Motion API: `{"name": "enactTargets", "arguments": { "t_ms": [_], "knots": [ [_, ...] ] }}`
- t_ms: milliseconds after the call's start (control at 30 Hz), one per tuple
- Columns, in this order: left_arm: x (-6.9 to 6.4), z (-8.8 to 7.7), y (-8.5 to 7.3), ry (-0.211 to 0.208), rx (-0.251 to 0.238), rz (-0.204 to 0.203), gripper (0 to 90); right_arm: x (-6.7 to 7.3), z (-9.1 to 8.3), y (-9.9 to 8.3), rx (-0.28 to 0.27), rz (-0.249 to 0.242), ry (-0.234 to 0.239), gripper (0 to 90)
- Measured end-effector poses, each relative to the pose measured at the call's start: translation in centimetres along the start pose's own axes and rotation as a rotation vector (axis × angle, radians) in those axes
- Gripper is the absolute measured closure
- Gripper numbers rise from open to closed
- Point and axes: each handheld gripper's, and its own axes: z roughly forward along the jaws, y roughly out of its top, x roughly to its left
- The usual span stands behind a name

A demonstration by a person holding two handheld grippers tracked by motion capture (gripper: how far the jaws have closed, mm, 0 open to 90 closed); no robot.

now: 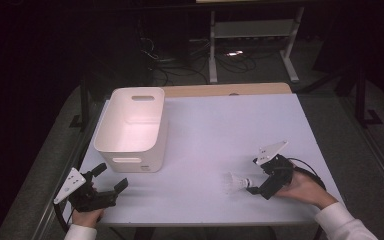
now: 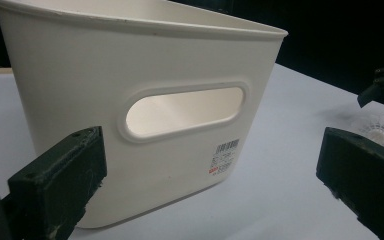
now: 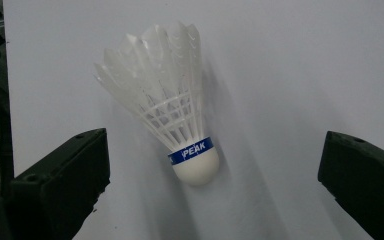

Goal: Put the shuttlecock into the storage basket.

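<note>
White feathers mark the small shuttlecock (image 1: 236,182), lying in the high view's lower right on the pale tabletop (image 1: 220,125), just before the right tongs (image 1: 258,190); the left tongs (image 1: 111,178) gape near the white plastic bin (image 1: 130,150). In the left gripper view the bin's handle slot faces the camera. In the right gripper view the jaws stand wide apart around the shuttlecock (image 3: 172,122). It looks very light with a crushable skirt; the firm cork base seems the safest hold.

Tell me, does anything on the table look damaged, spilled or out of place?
Nothing stands out. The shuttlecock lies on its side on the white table, feathers whole, between the open jaws of the right gripper. The white bin stands upright.
</note>
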Motion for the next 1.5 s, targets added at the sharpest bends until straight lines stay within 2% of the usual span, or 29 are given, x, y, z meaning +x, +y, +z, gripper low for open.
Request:
{"name": "enactTargets", "arguments": {
  "t_ms": [167,267,500,600,633,833,900,967,1133,1200,1267,1333,1400,1500],
  "knots": [
    [0.0,0.0,0.0,-0.001,0.000,0.001,0.0,0.1,0.3,0.0,0.017,-0.012,0.003,0.0],
    [0.0,0.0,0.0,-0.002,0.000,0.001,0.0,-0.1,0.6,-0.1,0.020,-0.033,0.030,8.7],
    [0.0,0.0,0.0,0.000,0.003,0.002,0.0,0.0,0.9,-0.1,0.040,-0.046,0.055,14.8],
    [0.0,0.1,0.0,-0.001,0.001,0.000,0.0,-0.1,0.9,-0.2,0.044,-0.071,0.079,22.9],
    [0.0,0.1,0.0,-0.001,0.000,0.002,0.0,-0.1,0.9,-0.2,0.051,-0.065,0.081,24.7],
    [0.0,0.1,0.0,-0.001,0.000,0.000,0.0,-0.1,1.1,-0.3,0.067,-0.080,0.074,40.1],
    [0.0,0.1,0.0,-0.001,0.000,0.002,0.0,-0.3,1.2,-0.3,0.075,-0.081,0.097,44.2],
    [0.0,0.1,0.0,-0.001,0.002,0.002,0.0,-0.3,1.3,-0.3,0.092,-0.059,0.085,45.5],
    [-0.1,0.1,-0.1,0.001,-0.002,0.005,0.0,-0.4,1.4,-0.3,0.086,-0.080,0.076,50.0],
    [-0.1,0.1,-0.1,0.003,0.001,0.005,0.0,-0.4,1.4,-0.3,0.083,-0.093,0.070,55.1],
    [-0.1,0.1,-0.1,0.004,0.000,0.004,0.0,-0.4,1.5,-0.4,0.085,-0.096,0.088,60.5],
    [-0.1,0.1,-0.1,0.005,0.001,0.002,0.0,-0.3,1.4,-0.4,0.088,-0.104,0.084,61.0],
    [-0.1,0.1,-0.1,0.005,0.002,0.001,0.0,-0.3,1.5,-0.4,0.079,-0.135,0.080,61.3],
    [-0.1,0.1,-0.1,0.004,-0.002,-0.009,0.0,-0.3,1.3,-0.4,0.073,-0.146,0.085,61.4]
  ]
}}
